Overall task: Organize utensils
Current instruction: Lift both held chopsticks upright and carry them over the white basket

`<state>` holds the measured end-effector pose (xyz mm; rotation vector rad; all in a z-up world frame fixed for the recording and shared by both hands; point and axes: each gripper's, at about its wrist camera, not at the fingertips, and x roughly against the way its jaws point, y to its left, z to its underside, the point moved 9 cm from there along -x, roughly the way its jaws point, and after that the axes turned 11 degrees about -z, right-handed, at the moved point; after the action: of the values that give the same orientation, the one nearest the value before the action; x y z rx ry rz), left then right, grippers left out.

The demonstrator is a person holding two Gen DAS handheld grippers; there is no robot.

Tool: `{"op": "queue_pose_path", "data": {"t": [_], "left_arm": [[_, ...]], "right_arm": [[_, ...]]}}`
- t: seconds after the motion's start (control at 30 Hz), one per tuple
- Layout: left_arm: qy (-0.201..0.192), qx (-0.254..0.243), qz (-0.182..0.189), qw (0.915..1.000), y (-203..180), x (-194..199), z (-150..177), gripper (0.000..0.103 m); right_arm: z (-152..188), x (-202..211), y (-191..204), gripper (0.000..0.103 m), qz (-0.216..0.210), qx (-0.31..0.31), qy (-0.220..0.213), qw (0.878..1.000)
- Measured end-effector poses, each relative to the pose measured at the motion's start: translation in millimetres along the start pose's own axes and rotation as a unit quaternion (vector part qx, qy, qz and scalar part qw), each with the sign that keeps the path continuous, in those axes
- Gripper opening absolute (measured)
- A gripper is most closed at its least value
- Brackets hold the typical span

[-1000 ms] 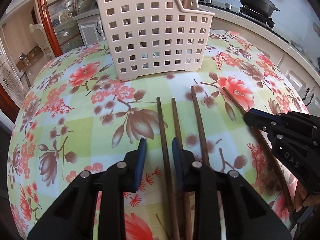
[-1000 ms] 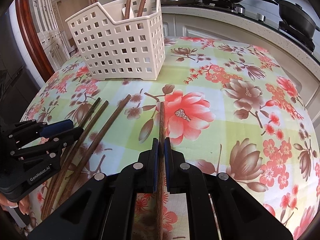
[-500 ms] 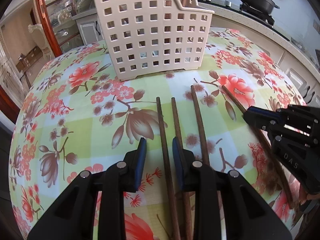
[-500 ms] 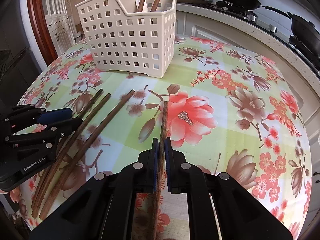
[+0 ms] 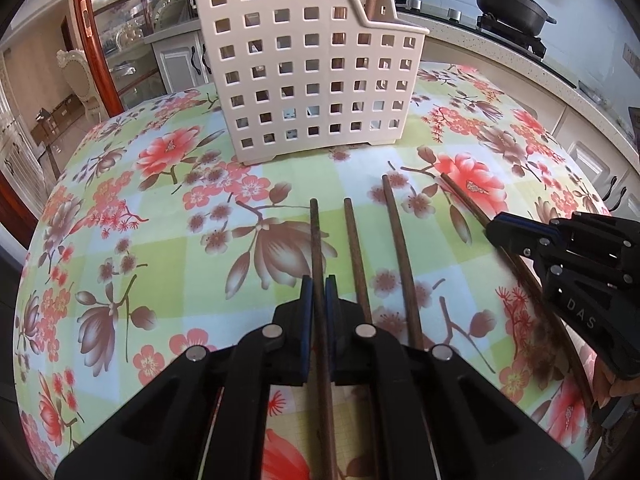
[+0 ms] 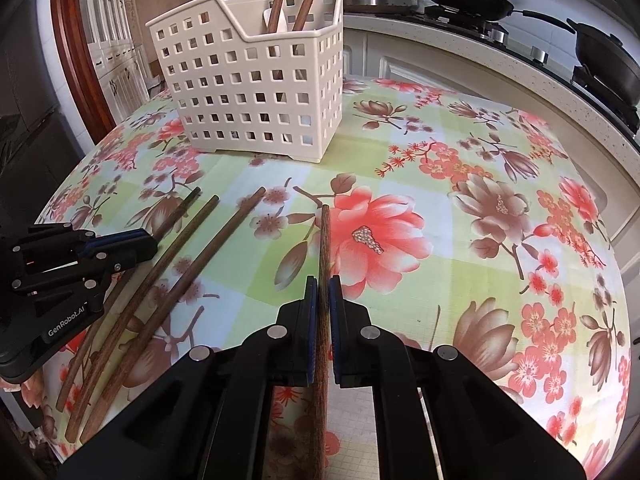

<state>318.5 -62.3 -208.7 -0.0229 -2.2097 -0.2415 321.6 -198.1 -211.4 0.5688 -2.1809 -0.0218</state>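
The near ends of both gripped chopsticks are hidden under the tongs. The left tongs (image 5: pixel 319 294) clamp the leftmost chopstick (image 5: pixel 315 240), the right tongs (image 6: pixel 323 294) another chopstick (image 6: pixel 325 236). Both sticks point straight ahead toward the basket (image 5: pixel 308 76).

Light: bright daylight is seen all over the tablecloth (image 5: pixel 160 240).
Shadows: only soft, small ones are seen.
Glare: the window glass (image 5: pixel 120 20) is washed out.
Edges: everything is bent round, and corners are dark.
Sharpness: nothing is blurred.
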Motion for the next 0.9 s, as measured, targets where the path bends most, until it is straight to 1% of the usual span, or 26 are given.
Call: {"op": "queue_pose_path", "data": {"t": [0.13,0.3,0.5,0.67,0.9], "left_arm": [[-0.006,0.005,0.000,1.0000,1,5,0,0.006],[-0.026,0.013,0.000,0.9996,6,21,-6,0.006],[-0.056,0.024,-0.002,0.9982,14,47,-16,0.006],[-0.077,0.033,-0.004,0.9965,23,67,-21,0.006],[-0.111,0.051,-0.004,0.9925,37,101,-31,0.006]], "right_arm": [[-6,9,2,0.007,-0.003,0.000,-0.017,1.000],[-15,21,7,0.007,-0.007,0.002,-0.035,0.999],[-28,42,15,0.007,-0.010,0.009,-0.070,0.997],[-38,61,23,0.007,-0.019,0.015,-0.099,0.995],[-50,86,29,0.007,-0.036,0.009,-0.140,0.990]]}}
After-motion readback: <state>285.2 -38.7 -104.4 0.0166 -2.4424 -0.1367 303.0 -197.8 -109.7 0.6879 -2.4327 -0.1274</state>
